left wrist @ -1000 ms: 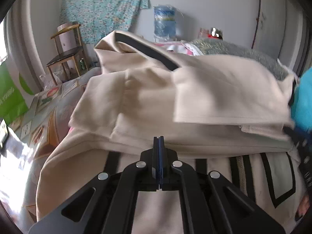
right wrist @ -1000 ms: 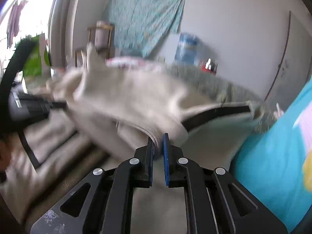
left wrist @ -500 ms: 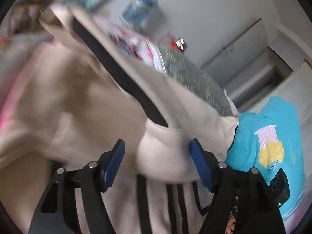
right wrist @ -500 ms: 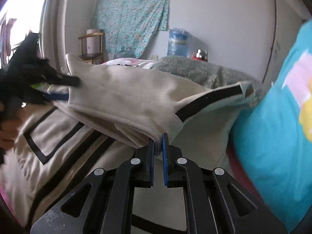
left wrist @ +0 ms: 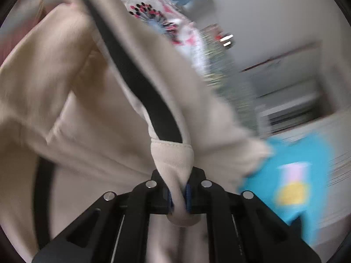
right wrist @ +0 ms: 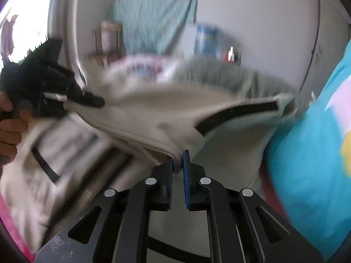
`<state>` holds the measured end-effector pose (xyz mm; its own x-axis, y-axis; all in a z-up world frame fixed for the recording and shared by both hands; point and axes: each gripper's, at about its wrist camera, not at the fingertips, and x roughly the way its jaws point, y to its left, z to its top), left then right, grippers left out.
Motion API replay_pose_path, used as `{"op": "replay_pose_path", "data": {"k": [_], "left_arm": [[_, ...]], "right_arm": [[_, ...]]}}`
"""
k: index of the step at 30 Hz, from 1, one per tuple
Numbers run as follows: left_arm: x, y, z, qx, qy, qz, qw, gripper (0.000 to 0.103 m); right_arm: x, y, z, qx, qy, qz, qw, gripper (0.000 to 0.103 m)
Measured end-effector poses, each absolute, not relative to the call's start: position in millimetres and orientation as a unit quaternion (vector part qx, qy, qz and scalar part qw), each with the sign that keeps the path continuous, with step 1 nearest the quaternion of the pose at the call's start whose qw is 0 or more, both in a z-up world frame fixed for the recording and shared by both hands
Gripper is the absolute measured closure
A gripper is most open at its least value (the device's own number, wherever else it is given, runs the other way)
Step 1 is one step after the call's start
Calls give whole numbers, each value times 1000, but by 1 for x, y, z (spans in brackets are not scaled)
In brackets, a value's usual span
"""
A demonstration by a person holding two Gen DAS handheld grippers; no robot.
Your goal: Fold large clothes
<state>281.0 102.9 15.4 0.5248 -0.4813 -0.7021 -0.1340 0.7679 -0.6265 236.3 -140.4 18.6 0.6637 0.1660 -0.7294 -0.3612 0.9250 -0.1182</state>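
A cream jacket (left wrist: 87, 109) with black stripes and a zip lies spread on the bed. My left gripper (left wrist: 178, 194) is closing, and its blue pads pinch a bunched fold of the jacket's sleeve end. In the right wrist view that gripper (right wrist: 72, 96) grips the left end of a lifted fold of the cream jacket (right wrist: 153, 114), with a hand (right wrist: 11, 127) holding it. My right gripper (right wrist: 178, 166) is opening. The jacket's hem still sits between its tips, against the left finger, with a gap beside the blue pad.
A turquoise garment (right wrist: 307, 153) with a printed picture lies close on the right, also in the left wrist view (left wrist: 296, 175). Behind the jacket are a grey-green blanket (right wrist: 219, 74), a pink-patterned cloth (left wrist: 158, 15), a water jug (right wrist: 208, 39) and a wooden stand (right wrist: 107, 39).
My left gripper opened wide around the sleeve end, rolled, then closed on it. My right gripper's jaws have parted a little, with the hem still at their tips.
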Motion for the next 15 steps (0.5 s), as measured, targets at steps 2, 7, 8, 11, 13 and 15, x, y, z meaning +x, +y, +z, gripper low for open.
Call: {"op": "replay_pose_path", "data": {"k": [2, 7, 8, 11, 13, 15], "left_arm": [[281, 95, 14, -298, 473, -85, 825, 86], [278, 81, 28, -193, 452, -67, 868, 72], [277, 84, 30, -189, 451, -72, 869, 71], [264, 94, 36, -195, 460, -68, 864, 65], [236, 106, 45, -185, 452, -54, 871, 62], [201, 109, 65, -158, 411, -21, 898, 63]], "right_arm": [[234, -137, -1, -146, 411, 128, 891, 82], [213, -169, 15, -124, 414, 52, 900, 41], [206, -178, 22, -112, 414, 31, 903, 41], [185, -189, 50, -64, 374, 57, 923, 42], [184, -180, 70, -63, 342, 74, 935, 44], [199, -166, 95, -39, 304, 112, 945, 46]]}}
